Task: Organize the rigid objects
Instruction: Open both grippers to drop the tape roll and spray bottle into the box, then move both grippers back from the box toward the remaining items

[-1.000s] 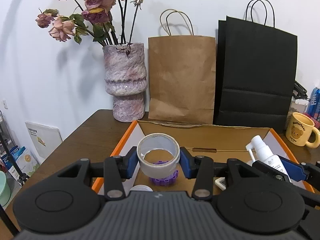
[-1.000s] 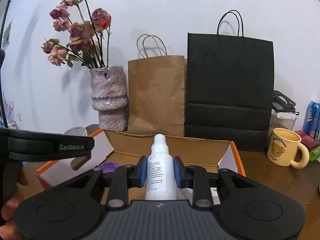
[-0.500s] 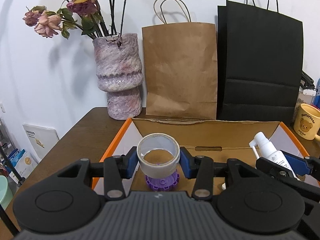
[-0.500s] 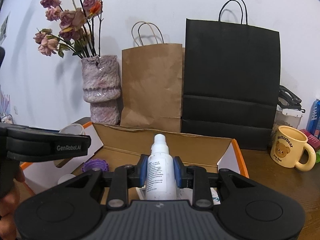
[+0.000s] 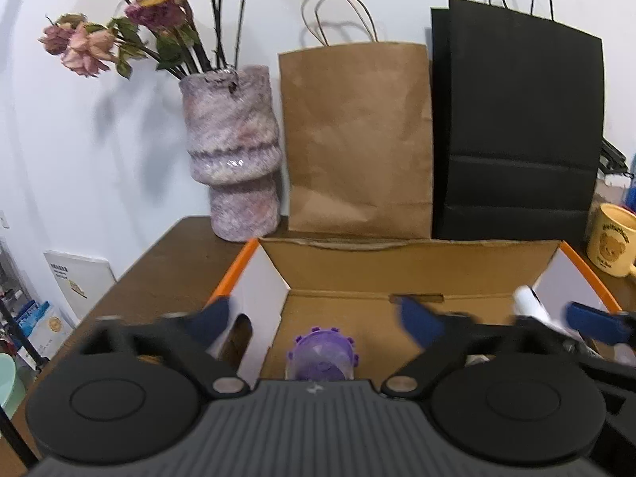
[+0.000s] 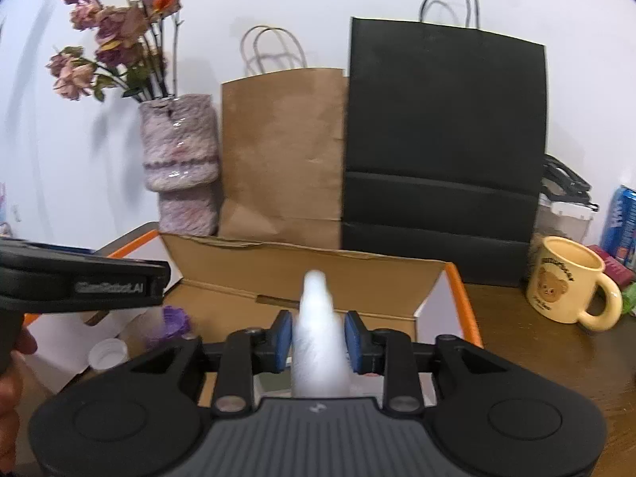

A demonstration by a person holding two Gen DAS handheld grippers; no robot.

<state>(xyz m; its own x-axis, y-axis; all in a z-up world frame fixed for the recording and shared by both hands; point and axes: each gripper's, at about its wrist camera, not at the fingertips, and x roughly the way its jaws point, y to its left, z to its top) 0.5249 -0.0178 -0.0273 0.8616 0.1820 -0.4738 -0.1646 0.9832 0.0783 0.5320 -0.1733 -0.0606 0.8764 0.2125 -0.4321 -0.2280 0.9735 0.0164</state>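
An open cardboard box point(image 5: 397, 266) with orange edges sits on the table below both grippers. My left gripper point(image 5: 318, 320) is open wide above it. The grey tape roll point(image 5: 318, 361) lies blurred below it, over a purple toothed ring point(image 5: 322, 342) on the box floor. My right gripper point(image 6: 318, 338) has its blue pads a little apart around a blurred white spray bottle point(image 6: 318, 342); I cannot tell whether they still touch it. The bottle also shows in the left wrist view point(image 5: 530, 304). The left gripper's body point(image 6: 79, 282) shows at the left of the right wrist view.
Behind the box stand a mottled vase point(image 5: 230, 159) with dried roses, a brown paper bag point(image 5: 357, 139) and a black paper bag point(image 5: 516, 139). A yellow bear mug point(image 6: 568, 286) and a blue can point(image 6: 620, 222) sit at the right. A white cap point(image 6: 105, 353) lies in the box.
My left gripper has opened and the tape roll has dropped into the box onto the purple ring. My right gripper's pads have parted slightly around the spray bottle, which is now blurred.
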